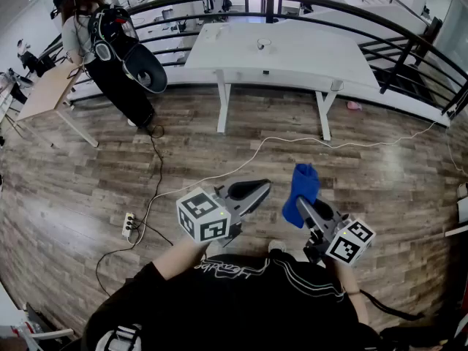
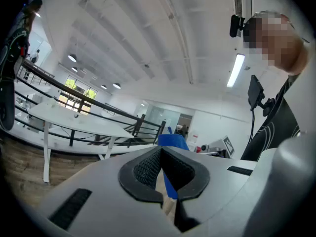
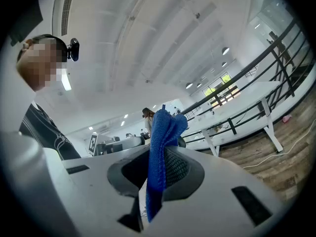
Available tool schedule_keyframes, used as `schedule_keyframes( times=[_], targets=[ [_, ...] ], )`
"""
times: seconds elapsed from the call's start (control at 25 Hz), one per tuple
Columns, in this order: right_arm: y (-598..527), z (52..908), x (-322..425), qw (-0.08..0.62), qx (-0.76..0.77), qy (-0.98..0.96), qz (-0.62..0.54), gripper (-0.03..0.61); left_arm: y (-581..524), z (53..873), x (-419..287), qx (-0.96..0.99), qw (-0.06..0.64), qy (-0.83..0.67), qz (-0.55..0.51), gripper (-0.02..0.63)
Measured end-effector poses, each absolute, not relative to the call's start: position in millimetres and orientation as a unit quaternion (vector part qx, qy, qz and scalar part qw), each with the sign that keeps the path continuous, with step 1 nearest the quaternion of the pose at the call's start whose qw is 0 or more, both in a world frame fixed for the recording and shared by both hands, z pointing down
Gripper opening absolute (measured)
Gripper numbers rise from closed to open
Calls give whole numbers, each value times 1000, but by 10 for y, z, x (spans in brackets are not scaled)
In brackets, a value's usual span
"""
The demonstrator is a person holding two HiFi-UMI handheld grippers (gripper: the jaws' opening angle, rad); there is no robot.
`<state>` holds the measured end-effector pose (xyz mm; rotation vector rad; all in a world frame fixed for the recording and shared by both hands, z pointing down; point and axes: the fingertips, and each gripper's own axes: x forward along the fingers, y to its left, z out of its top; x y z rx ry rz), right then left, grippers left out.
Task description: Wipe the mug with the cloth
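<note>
I'm seeing wood floor (image 1: 88, 174), white bench (image 1: 307, 57) by the railing (image 1: 351, 9), left hand-held gripper (image 1: 256, 189) sitting closed, empty, right hand-held gripper (image 1: 307, 208) pinching blue cloth (image 1: 303, 181), ceiling light (image 2: 236, 70) showing only in gripper views

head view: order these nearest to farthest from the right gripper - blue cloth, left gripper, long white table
1. The blue fabric cloth, pinched in the right gripper's own jaws.
2. The grey left gripper, beside it on its left.
3. The long white table, well ahead.

A mug (image 1: 264, 44) stands on the white table (image 1: 314, 58); cables (image 1: 241, 168) cross the floor (image 1: 73, 174).
</note>
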<state>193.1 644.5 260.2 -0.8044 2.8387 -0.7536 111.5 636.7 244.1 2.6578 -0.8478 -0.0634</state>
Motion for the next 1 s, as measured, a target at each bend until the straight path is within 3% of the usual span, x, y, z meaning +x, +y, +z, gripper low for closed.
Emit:
schedule_keyframes(
  times=[1.0],
  targets=[
    [6073,2433,1569,57,-217,942,-248,48,6014,2247,730,927,172,-331,-38,8]
  ],
)
